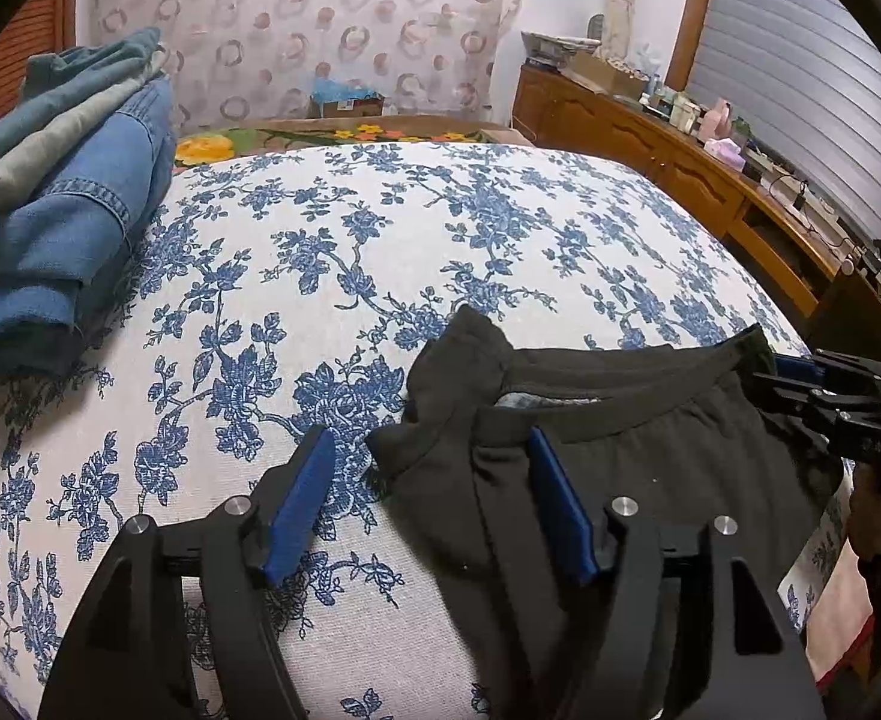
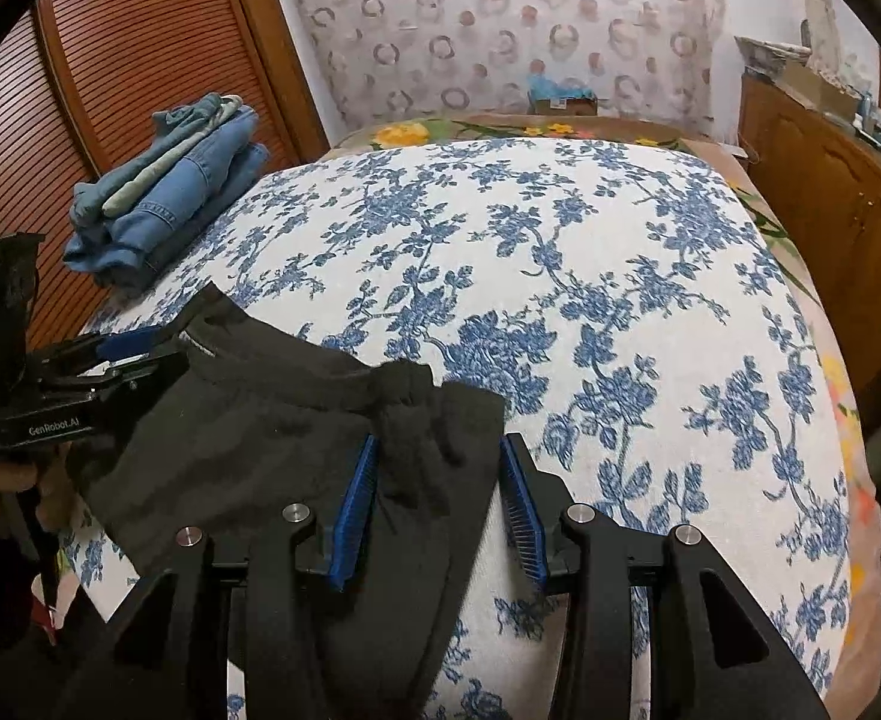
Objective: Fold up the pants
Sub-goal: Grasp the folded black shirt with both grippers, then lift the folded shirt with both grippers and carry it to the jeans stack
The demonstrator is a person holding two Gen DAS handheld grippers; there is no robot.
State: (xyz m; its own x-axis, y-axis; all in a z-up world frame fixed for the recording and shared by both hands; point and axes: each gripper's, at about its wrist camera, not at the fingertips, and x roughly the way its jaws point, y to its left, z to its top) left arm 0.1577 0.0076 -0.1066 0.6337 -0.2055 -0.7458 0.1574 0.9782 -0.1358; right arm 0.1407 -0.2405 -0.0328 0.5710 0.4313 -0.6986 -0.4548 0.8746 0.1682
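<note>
Black pants lie at the near edge of a bed with a blue floral cover, waistband facing away. My left gripper is open over the left corner of the waistband, the cloth lying between its blue pads. My right gripper is open around the right corner of the pants, bunched cloth between its pads. Each gripper shows at the edge of the other's view: the right gripper, the left gripper.
A pile of folded jeans sits at the bed's far left, also in the right wrist view. A wooden dresser with clutter stands on the right. A slatted wooden door is at the left.
</note>
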